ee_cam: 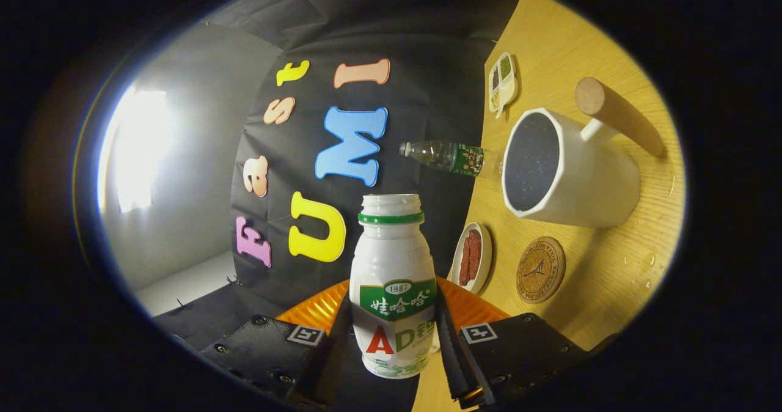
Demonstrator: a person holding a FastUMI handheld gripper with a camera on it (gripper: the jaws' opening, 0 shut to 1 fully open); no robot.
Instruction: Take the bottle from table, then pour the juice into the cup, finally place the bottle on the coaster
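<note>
I hold the bottle (393, 290) pinched between both fingers of the gripper (391, 345), at the lower centre of the frame. The view is rolled over — I judge the pouring step is in hand. Next the open mouth must come over the cup (568, 173), right of centre. The bottle is white with a green band, cap off. The coaster (540, 269) waits below the cup.

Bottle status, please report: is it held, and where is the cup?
Hand-held gripper shut on bottle, cap off. View rolled sideways; cup beyond bottle mouth, coaster beside cup. Nothing between bottle and cup.
</note>
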